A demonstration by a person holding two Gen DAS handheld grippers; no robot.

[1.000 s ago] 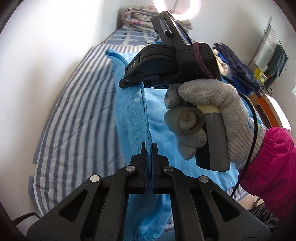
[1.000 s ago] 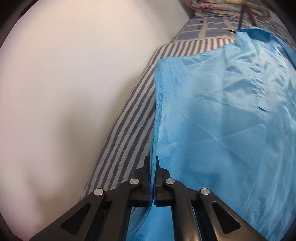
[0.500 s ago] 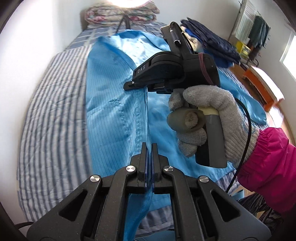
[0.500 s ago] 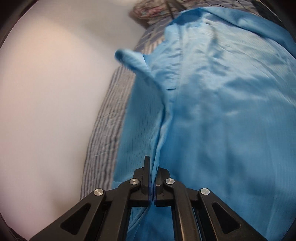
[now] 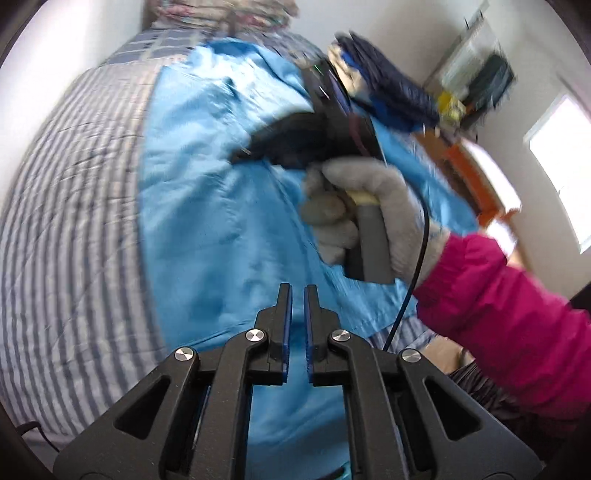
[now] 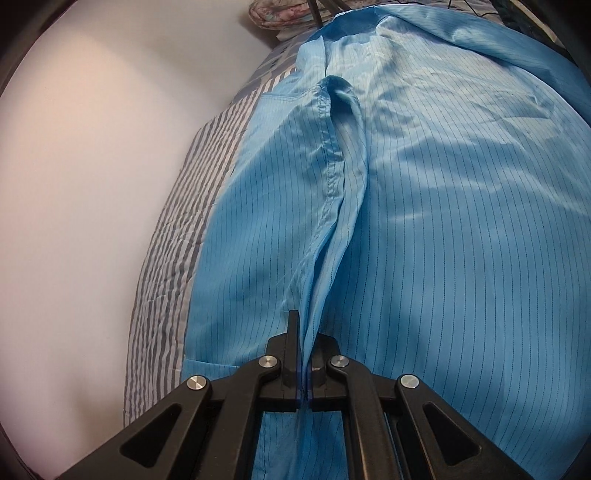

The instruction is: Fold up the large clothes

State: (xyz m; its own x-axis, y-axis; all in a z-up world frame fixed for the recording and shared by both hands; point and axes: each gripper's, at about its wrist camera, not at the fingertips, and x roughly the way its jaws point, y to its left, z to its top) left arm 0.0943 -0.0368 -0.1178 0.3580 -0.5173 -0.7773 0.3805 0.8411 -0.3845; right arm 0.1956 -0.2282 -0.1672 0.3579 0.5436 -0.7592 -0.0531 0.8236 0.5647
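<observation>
A large light-blue pinstriped garment [image 5: 207, 206] lies spread on a bed with a striped sheet [image 5: 74, 221]. My left gripper [image 5: 297, 291] hovers over the garment's near hem. Its jaws are opening, a narrow gap shows between the blue pads and no cloth is in it. A gloved hand [image 5: 369, 192] with a pink sleeve holds the right gripper further up the garment. In the right wrist view my right gripper [image 6: 304, 328] is shut on a raised fold of the garment [image 6: 443, 221], and a stitched hem runs up from the jaws.
A white wall [image 6: 92, 184] borders the bed on the left. A folded floral quilt [image 5: 221, 14] sits at the bed's head. A pile of dark blue clothes [image 5: 388, 92] lies at the far right, beside orange furniture [image 5: 480, 177] and a window [image 5: 561, 147].
My left gripper has let go of the blue fold and its jaws have parted slightly. The right gripper has come down with its fold, which now lies over the spread garment.
</observation>
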